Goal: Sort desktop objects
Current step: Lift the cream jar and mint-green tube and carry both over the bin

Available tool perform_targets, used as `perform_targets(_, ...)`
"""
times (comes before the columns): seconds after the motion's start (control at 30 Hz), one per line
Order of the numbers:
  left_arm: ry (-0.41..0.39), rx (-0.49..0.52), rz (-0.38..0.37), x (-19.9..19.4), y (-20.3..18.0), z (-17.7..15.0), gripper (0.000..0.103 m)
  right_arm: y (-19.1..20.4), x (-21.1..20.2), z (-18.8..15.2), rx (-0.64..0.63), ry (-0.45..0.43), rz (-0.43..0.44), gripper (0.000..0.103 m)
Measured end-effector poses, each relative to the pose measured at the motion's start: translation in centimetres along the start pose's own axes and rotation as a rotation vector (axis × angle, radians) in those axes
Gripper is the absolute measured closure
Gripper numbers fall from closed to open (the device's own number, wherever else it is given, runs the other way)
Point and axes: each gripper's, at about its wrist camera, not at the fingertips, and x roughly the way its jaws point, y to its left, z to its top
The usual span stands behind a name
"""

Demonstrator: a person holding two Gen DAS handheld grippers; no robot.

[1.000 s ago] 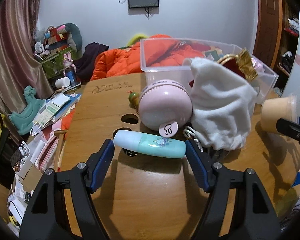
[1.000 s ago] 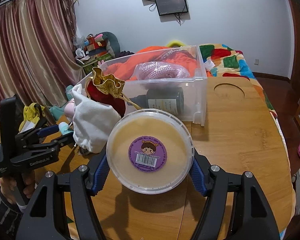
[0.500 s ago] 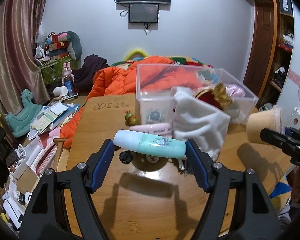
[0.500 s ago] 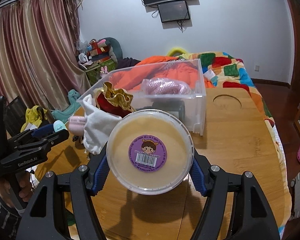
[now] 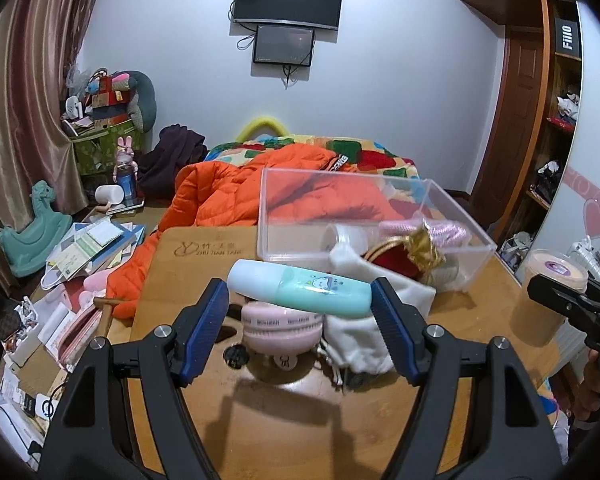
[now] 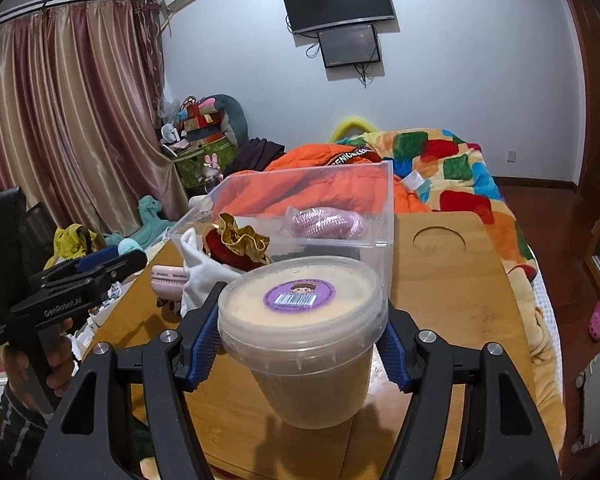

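Note:
My left gripper (image 5: 299,294) is shut on a teal and white tube (image 5: 300,289), held crosswise above the wooden table (image 5: 284,420). My right gripper (image 6: 300,336) is shut on a round lidded tub (image 6: 304,340) of beige paste with a purple sticker, held upright above the table. A clear plastic bin (image 5: 364,216) stands at the table's back and holds a pink knitted thing (image 6: 326,222). In front of the bin lie a pink round case (image 5: 282,326), a white cloth (image 5: 364,328) and a red and gold pouch (image 5: 404,254).
An orange jacket (image 5: 236,200) and a coloured blanket (image 6: 452,164) lie on the bed behind the table. Papers and boxes (image 5: 88,248) pile up left of the table. A round cut-out (image 6: 439,242) is in the table top right of the bin.
Both grippers have risen and pulled back with their loads. The tube was just above the table beside the pink case and is now well over it. The tub now shows its side.

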Motion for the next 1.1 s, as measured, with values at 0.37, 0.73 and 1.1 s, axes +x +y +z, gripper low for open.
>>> perform_targets(0.37,-0.038,0.011,-0.013,0.2,-0.6,1.9,0.031,-0.8,-0.3,1.4,-0.001,-0.018,-0.028,0.039)
perform_targets(0.73,-0.037,0.022,-0.055,2.0,-0.7,4.6,0.031,-1.4,0.4,5.5,-0.042,-0.058,-0.052,0.040)
perform_targets(1.1,-0.005,0.037,-0.064,5.7,-0.6,7.0,0.031,-1.6,4.4,8.7,-0.068,-0.050,-0.054,0.040)
